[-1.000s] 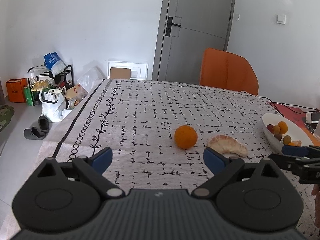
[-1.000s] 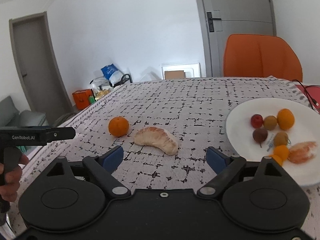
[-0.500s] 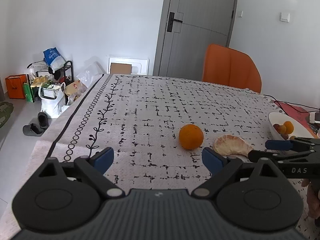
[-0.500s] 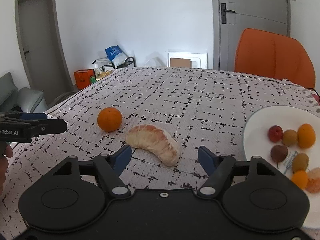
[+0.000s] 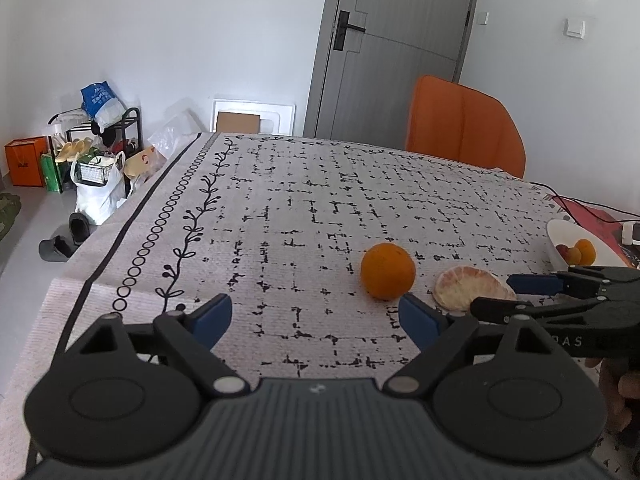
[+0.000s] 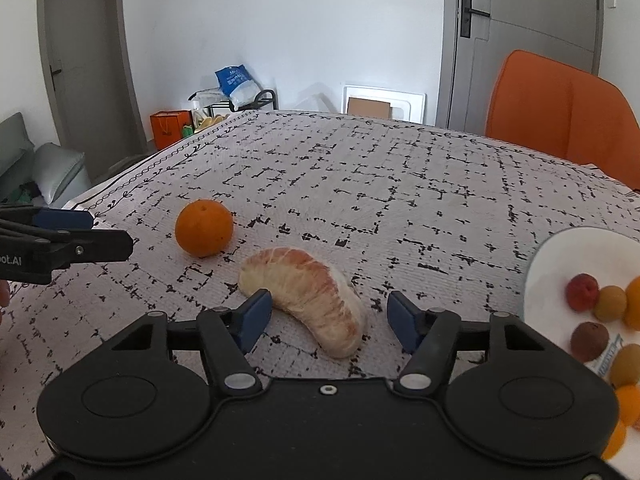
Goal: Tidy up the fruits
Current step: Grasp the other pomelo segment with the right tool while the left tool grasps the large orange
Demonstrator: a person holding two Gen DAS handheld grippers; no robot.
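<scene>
A white plate [image 6: 560, 256] sits at the right edge of the counter [image 6: 400, 184], which is covered in a pale cloth with broken black lines. On the plate lie a red fruit [image 6: 582, 292], a yellowish one [image 6: 609, 304] just beside it, a dark brownish-red one [image 6: 589, 341] nearer the front, and a few more yellow and orange pieces cut off by the frame's edge. Out on the cloth, well apart from the plate, a whole orange [image 6: 204, 227] stands near a peeled pomelo segment [image 6: 308, 294]. The right gripper [image 6: 328, 316] has its blue fingers [image 6: 254, 316] on either side of the segment's near end, closing in but not pressing on it. The left gripper [image 5: 316, 316] is spread with its fingers [image 5: 212, 316] narrowing slightly over bare cloth, the orange [image 5: 387, 271] just ahead of its right finger.
</scene>
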